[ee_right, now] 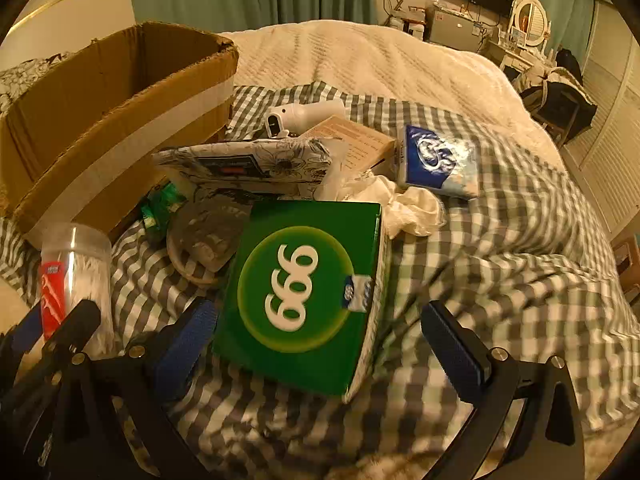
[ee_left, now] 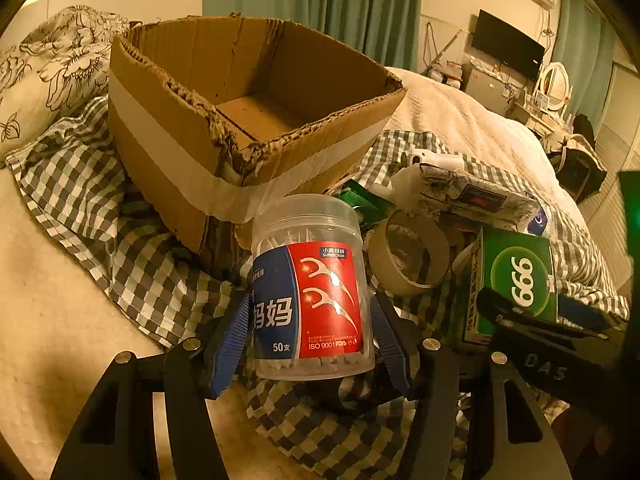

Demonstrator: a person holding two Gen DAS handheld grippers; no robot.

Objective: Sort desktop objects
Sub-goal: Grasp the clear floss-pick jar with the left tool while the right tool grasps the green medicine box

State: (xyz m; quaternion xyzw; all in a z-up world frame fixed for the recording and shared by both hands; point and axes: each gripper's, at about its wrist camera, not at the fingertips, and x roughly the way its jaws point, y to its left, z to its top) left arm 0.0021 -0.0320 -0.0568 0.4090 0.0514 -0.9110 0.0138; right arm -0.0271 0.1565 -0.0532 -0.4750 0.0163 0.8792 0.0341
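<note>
Looking along the left gripper [ee_left: 310,336], we saw its blue pads [ee_left: 230,344] pressed against both sides of a clear floss-pick jar [ee_left: 310,284], upright with its red and blue label toward us. Whether the jar's base touched the checked cloth [ee_left: 132,264] was hard to tell, since the fingers hid the ground beneath it. Behind the jar stood an open cardboard box [ee_left: 168,120] banded with pale tape. To the jar's right lay a tape roll [ee_left: 410,252], and beyond it a green "666" carton [ee_left: 516,276] whose lower edge was covered by the other tool's black frame. A flat floral-wrapped packet [ee_left: 472,192] hid most of a white device [ee_left: 428,158] behind it.

From the right gripper [ee_right: 320,340], we found the jaws spread wide, the green carton lying between them, tilted on the cloth. The left pad [ee_right: 188,340] sat just beside the carton's edge; the right pad [ee_right: 456,344] stood clearly apart, so nothing was gripped. This view showed what the other hid: a blue tissue pack [ee_right: 436,160], crumpled white plastic [ee_right: 408,204] and a tan paper box [ee_right: 356,140] behind the floral packet. The jar appeared at the far left, partly hidden by the left tool. The box's inside was cut off here.
</note>
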